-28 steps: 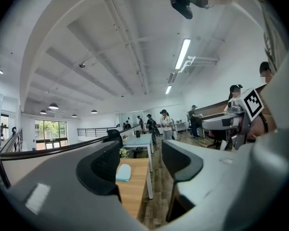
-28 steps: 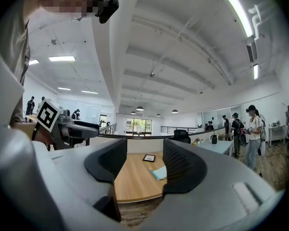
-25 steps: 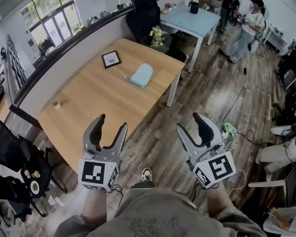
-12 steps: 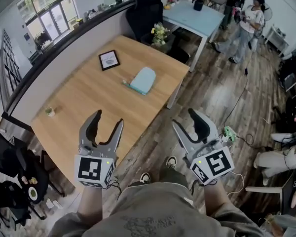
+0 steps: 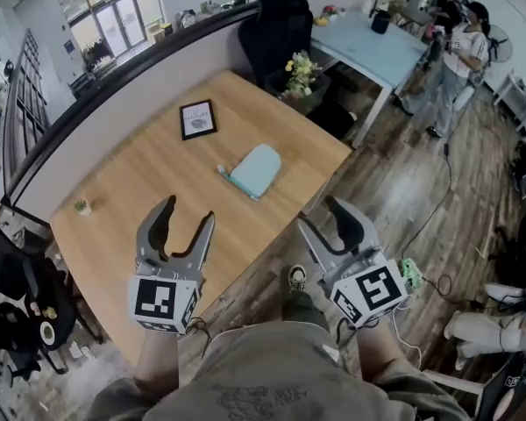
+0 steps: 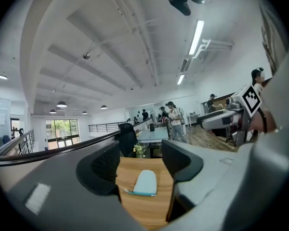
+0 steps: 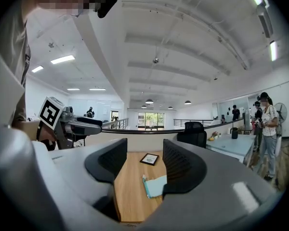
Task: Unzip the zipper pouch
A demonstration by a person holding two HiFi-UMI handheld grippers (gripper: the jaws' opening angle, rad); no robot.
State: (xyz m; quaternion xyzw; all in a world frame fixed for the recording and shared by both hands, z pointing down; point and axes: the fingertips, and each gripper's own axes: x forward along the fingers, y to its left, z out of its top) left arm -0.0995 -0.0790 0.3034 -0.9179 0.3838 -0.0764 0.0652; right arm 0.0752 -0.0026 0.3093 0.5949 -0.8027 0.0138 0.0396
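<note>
Head view: the left hand-held gripper (image 5: 187,213) and the right hand-held gripper (image 5: 326,220) hover with jaws wide apart, holding nothing. The pale blue fabric zipper pouch (image 5: 254,169) lies flat on the light wooden tabletop (image 5: 149,182), well apart from both, near a black-framed picture (image 5: 198,117).

Left gripper view: empty jaws apart, the pouch (image 6: 145,182) far beyond them.

Right gripper view: jaws likewise apart, the pouch (image 7: 156,186) partly behind one jaw.

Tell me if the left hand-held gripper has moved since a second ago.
Yes. The left hand-held gripper has advanced over the wooden table, toward the pouch.
</note>
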